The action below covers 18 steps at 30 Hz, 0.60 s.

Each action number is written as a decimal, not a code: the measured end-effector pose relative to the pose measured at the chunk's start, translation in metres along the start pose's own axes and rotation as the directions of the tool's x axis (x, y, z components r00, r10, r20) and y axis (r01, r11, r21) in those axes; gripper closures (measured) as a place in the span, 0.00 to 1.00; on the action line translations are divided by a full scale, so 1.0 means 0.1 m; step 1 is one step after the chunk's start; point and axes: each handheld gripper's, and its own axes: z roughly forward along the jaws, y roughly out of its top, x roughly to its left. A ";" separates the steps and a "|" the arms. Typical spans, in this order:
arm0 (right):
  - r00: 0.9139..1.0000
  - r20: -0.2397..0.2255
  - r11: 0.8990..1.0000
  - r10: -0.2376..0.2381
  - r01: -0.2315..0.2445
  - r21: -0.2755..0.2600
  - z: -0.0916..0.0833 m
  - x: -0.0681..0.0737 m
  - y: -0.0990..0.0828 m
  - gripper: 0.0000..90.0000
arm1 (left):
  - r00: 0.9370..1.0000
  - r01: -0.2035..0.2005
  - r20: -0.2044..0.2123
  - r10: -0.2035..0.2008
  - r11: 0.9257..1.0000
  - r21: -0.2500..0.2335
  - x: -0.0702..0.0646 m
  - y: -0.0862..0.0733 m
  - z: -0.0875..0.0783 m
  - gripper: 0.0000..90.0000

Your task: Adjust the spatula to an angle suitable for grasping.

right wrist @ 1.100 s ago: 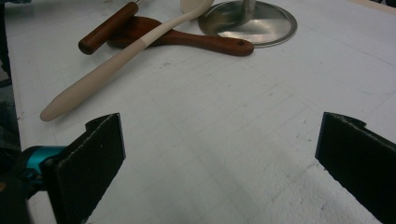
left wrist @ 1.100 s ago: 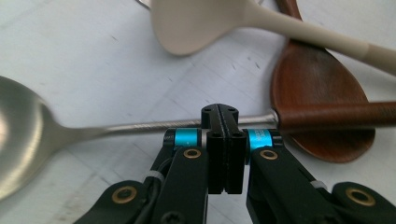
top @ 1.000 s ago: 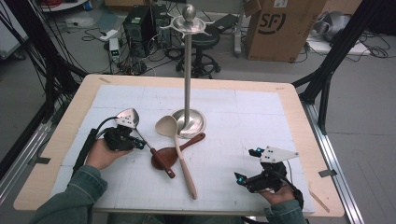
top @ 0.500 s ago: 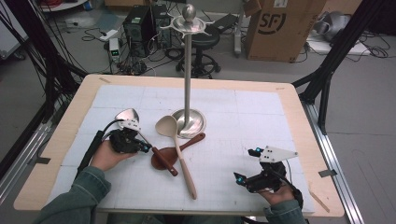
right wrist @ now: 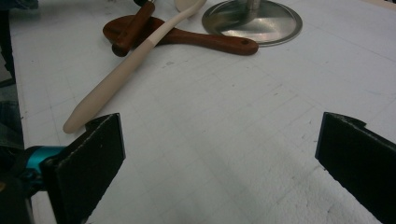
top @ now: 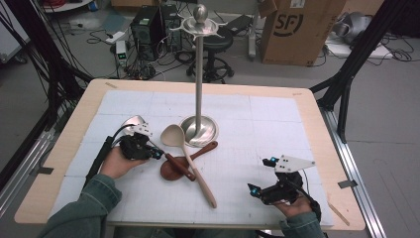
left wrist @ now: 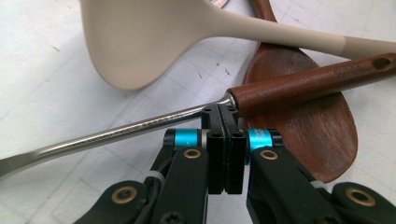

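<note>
A metal ladle [top: 133, 122] with a brown wooden handle [left wrist: 308, 86] lies across a dark wooden spatula [top: 173, 170]. A cream spoon [top: 174, 135] crosses both. My left gripper [top: 157, 153] is shut, its pads flush together. Its tips [left wrist: 225, 109] sit at the ladle's thin steel shaft [left wrist: 116, 133], right where the shaft meets the handle; nothing shows between the pads. My right gripper [top: 252, 190] rests low at the front right, held by a hand. It stands wide open [right wrist: 219, 154] over bare mat, pointing at the cream spoon [right wrist: 116, 74] and the spatula [right wrist: 205, 41].
A tall steel utensil stand [top: 198, 74] with a round base [top: 199, 130] rises mid-table, just behind the utensils; its base [right wrist: 252, 18] is ahead of the right gripper. A white gridded mat [top: 257, 124] covers the wooden table. Cables, a cardboard box and a stool lie beyond the far edge.
The left gripper has shifted a little to the right, toward the crossed utensils. The right gripper and the utensils have stayed where they were.
</note>
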 end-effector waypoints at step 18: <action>1.000 -0.018 1.000 -0.001 0.002 0.009 0.06 -0.03 0.00 0.00 | 0.983 0.083 -0.158 -0.090 0.995 -0.055 0.64 0.15 -0.16 1.00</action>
